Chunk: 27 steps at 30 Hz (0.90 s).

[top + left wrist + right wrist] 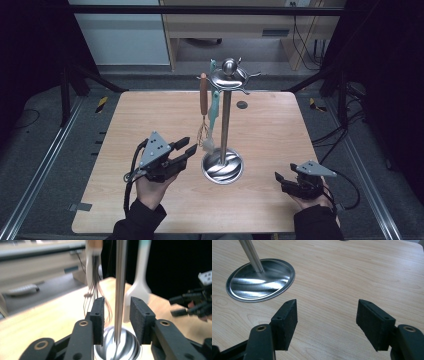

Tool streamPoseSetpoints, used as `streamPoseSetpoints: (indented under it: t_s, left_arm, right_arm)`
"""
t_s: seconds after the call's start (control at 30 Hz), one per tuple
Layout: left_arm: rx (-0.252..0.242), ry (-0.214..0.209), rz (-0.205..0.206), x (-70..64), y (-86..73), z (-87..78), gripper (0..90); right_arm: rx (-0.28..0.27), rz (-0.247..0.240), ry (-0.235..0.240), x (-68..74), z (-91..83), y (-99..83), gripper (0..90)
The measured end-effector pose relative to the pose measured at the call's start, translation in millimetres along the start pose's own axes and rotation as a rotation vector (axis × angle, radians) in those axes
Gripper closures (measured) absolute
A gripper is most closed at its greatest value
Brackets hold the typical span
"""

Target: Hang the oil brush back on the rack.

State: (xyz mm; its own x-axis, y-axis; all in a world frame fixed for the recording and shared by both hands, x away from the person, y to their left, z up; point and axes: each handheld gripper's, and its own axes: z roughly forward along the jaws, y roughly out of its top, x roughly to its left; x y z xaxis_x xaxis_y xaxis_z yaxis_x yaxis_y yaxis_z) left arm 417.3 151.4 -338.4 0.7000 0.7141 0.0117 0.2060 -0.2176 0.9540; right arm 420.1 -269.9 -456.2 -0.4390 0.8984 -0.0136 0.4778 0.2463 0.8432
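A steel utensil stand (225, 125) rises from a round base (222, 167) in the middle of the wooden table (270, 130). From its top hooks hang a whisk with a wooden handle (203, 97) and a teal spatula with a white head (213, 112). My left gripper (190, 145) is open just left of the base, level with the utensils' lower ends. In the left gripper view the pole (120, 285) stands beyond the open gripper (116, 307), with the whisk (92, 277) left and the spatula (140, 287) right. My right gripper (280, 179) (327, 322) is open and holds nothing near the front right, facing the base (260, 280).
A small dark disc (242, 105) lies on the table behind the stand. Black frame rails run along both sides of the table, and cables trail on the floor at the right. A wooden shelf unit (225, 30) stands beyond the far edge.
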Motion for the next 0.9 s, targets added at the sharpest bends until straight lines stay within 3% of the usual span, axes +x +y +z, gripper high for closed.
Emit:
streamPoseSetpoints:
  t_s: [0.27, 0.37, 0.57, 0.73, 0.9]
  left_arm:
    - [0.103, 0.034, -0.048, 27.5, -42.7, -11.8, 52.6]
    - [0.158, 0.072, -0.050, 37.9, -58.0, -14.9, 48.9]
    - [0.193, 0.110, -0.109, 58.5, -90.2, -23.5, 43.1]
    - [0.251, 0.144, -0.141, 71.9, -113.6, -27.1, 40.7]
    - [0.305, 0.169, -0.137, 82.0, -127.0, -29.8, 38.0]
  right_arm:
    - [0.006, -0.006, -0.003, 0.3, 1.6, -1.5, 33.1]
    - [0.007, -0.006, -0.002, 0.6, 1.9, -1.8, 32.8]
    - [0.012, -0.014, -0.007, -0.2, 3.1, -3.4, 32.1]
    - [0.016, -0.012, -0.004, -0.7, 3.1, -4.8, 31.4]
    - [0.030, -0.019, -0.007, -2.8, 4.6, -6.1, 28.9]
